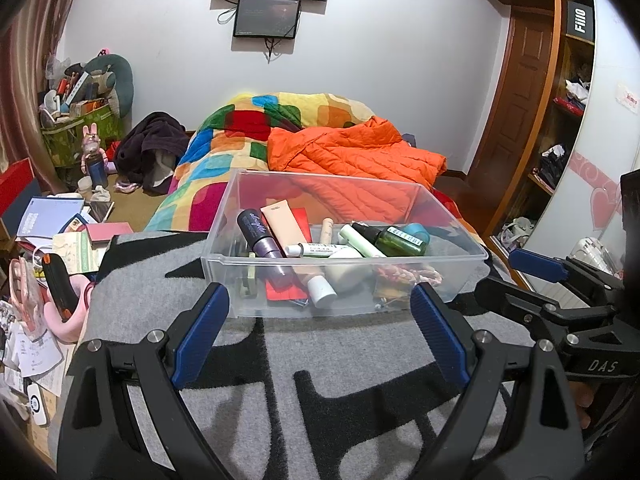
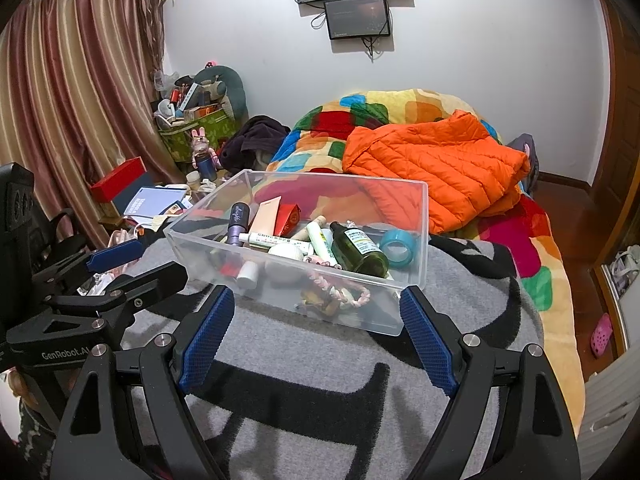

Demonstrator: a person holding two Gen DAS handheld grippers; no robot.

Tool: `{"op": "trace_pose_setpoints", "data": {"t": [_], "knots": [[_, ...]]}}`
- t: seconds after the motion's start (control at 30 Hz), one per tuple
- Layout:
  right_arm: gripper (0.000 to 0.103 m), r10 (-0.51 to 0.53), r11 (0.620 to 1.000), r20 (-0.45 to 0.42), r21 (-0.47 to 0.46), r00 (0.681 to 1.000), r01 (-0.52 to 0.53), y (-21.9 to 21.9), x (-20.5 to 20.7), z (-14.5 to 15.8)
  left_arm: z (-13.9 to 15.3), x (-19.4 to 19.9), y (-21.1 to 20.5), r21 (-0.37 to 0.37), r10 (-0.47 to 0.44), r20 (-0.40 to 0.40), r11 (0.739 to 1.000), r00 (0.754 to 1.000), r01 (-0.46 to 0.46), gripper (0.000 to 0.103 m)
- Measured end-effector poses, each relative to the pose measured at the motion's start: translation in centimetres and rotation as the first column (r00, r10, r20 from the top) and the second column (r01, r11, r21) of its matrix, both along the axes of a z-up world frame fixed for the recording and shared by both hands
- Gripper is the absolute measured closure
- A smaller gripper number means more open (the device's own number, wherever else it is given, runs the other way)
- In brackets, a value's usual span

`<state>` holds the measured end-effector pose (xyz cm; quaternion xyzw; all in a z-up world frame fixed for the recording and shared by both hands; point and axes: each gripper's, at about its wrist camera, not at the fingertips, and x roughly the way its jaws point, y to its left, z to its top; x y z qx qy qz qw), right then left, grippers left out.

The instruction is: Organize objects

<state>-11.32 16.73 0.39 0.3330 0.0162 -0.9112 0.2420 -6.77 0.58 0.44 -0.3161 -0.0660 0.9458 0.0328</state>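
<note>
A bed [image 1: 360, 360] fills the middle of the room, its near end covered by a grey blanket with black shapes [image 2: 320, 380] and its far end by a patchwork quilt [image 1: 248, 128] with an orange puffer jacket [image 2: 440, 168] lying on top. On the grey blanket sits a clear plastic bin [image 1: 448, 276], open at the top and holding a jumble of toiletries. Inside it, a dark green bottle [image 2: 360, 248] lies on its side toward the right, just beside a roll of teal tape [image 2: 398, 248] near the right wall. A purple tube [image 1: 260, 236] and a peach tube [image 1: 288, 232] lean toward the back left, with a red packet [image 2: 288, 216] behind them. A white jar [image 2: 286, 254] sits mid-bin, a white tube with printed text [image 2: 276, 240] lies across it, and a pink braided band [image 2: 344, 292] rests against the front wall. The left hand-held gripper [image 1: 320, 332] hovers in front of the bin's near wall, its blue pads [image 1: 200, 332] spread wide with nothing between them. The right hand-held gripper [image 2: 320, 336] hangs just before the bin's near right corner, likewise spread wide and holding nothing; each one shows at the edge of the other's view.
</note>
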Motion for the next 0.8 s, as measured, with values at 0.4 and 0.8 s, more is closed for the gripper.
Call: {"op": "trace_pose_setpoints", "data": {"t": [0.4, 0.8], "knots": [[0.02, 0.003, 1.0, 0.01, 0.001, 1.0, -0.003, -0.1, -0.04, -0.13, -0.02, 0.1, 0.23, -0.001, -0.002, 0.007, 1.0, 1.0, 0.002, 0.01], [0.02, 0.005, 1.0, 0.019, -0.001, 1.0, -0.005, -0.15, -0.01, -0.29, 0.26, 0.27, 0.13, 0.006, -0.015, -0.002, 1.0, 1.0, 0.015, 0.01]]}}
